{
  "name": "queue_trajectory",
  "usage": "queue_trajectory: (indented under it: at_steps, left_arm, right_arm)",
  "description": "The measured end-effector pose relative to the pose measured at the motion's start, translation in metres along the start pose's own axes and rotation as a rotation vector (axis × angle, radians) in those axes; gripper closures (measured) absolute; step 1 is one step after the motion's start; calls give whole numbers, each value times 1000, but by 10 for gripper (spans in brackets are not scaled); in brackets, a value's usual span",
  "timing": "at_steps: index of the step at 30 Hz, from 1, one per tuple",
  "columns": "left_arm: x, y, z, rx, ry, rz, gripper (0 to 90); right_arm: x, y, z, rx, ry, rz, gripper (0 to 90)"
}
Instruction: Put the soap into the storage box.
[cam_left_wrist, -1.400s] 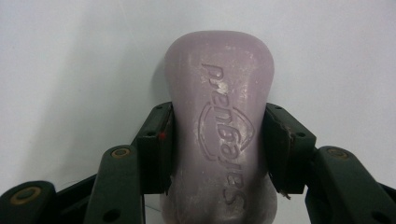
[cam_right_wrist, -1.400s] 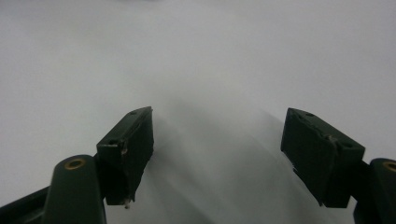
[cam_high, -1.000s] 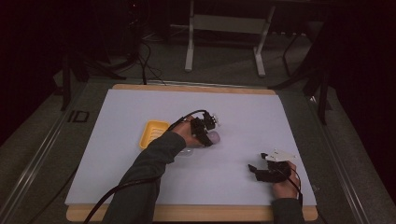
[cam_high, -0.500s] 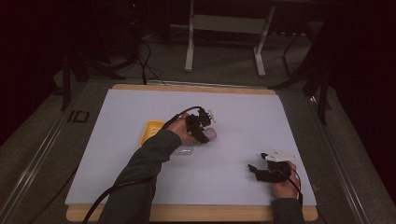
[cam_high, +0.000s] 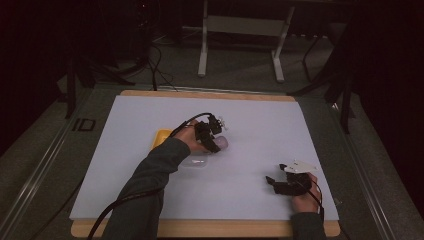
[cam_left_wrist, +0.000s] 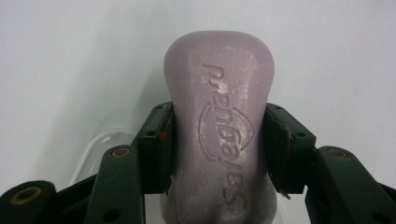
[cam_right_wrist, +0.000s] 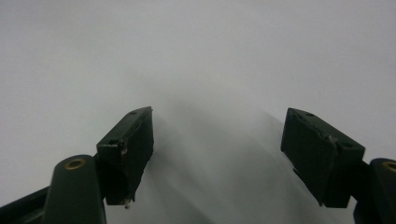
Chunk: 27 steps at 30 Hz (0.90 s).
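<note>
Between the two black jaws of my left gripper (cam_left_wrist: 217, 144) sits a pale lilac, waisted bar of soap (cam_left_wrist: 219, 107) with a brand name pressed into its top face; the jaws are pinching it across its narrow middle, one pad flat on each long side, and the rounded far end sticks out well beyond the fingertips. Just below and behind the jaws, on their near left, I can make out the curved rim of a clear plastic soap dish (cam_left_wrist: 95, 144), and from the high view the left gripper (cam_high: 212, 137) holds the bar over the white table sheet (cam_high: 260, 125) right beside that dish, with a yellow flat piece (cam_high: 161, 137) just past my sleeve. I judge the bar to be stiff and fairly dense for its size, dry and chalky on the surface but smooth enough to slide if squeezed on the bulging ends, so the waist is the right place to hold it, and hard pressure could dent the edges. Off to my right, the right gripper (cam_right_wrist: 217, 158) rests low over bare sheet with its jaws spread wide, holding and touching nothing
</note>
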<state>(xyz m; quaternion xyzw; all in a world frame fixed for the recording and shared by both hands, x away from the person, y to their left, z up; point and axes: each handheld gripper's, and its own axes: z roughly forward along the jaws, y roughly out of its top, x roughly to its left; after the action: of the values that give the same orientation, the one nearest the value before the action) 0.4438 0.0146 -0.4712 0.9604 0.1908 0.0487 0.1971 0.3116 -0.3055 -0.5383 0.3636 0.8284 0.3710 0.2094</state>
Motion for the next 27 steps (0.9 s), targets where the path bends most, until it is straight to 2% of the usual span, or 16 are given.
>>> queue_trajectory:
  at_steps: [27]
  left_arm:
    - [12, -19, -20, -9, 23, -41, 493]
  right_arm:
    - [0, 0, 0, -4, 0, 2, 251]
